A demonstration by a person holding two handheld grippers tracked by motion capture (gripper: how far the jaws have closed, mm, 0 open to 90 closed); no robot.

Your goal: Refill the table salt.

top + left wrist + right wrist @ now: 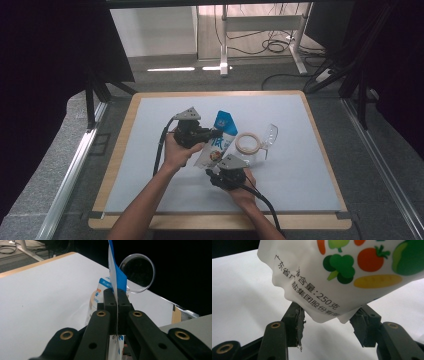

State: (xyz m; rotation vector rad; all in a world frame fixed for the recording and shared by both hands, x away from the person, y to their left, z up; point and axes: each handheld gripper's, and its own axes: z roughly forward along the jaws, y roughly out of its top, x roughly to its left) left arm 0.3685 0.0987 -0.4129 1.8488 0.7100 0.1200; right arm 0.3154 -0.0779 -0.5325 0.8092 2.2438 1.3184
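A white salt pouch (218, 144) with a blue top and printed vegetables hangs tilted above the mat. My left gripper (212, 134) is shut on the pouch's side edge, near the blue top. In the left gripper view the jaws (116, 293) pinch the thin pouch edge (114, 270) upright between them. My right gripper (215, 171) sits just below the pouch's bottom end. In the right gripper view it (329, 323) stands open, and the pouch's lower corner (337, 277) dips between the two pads without being clamped.
A roll of tape (247, 142) and a clear plastic cup (268, 137) with a round hinged lid (138, 271) stand just right of the pouch. The light mat (150, 165) covers the wooden table (117, 150). Black stands flank the table.
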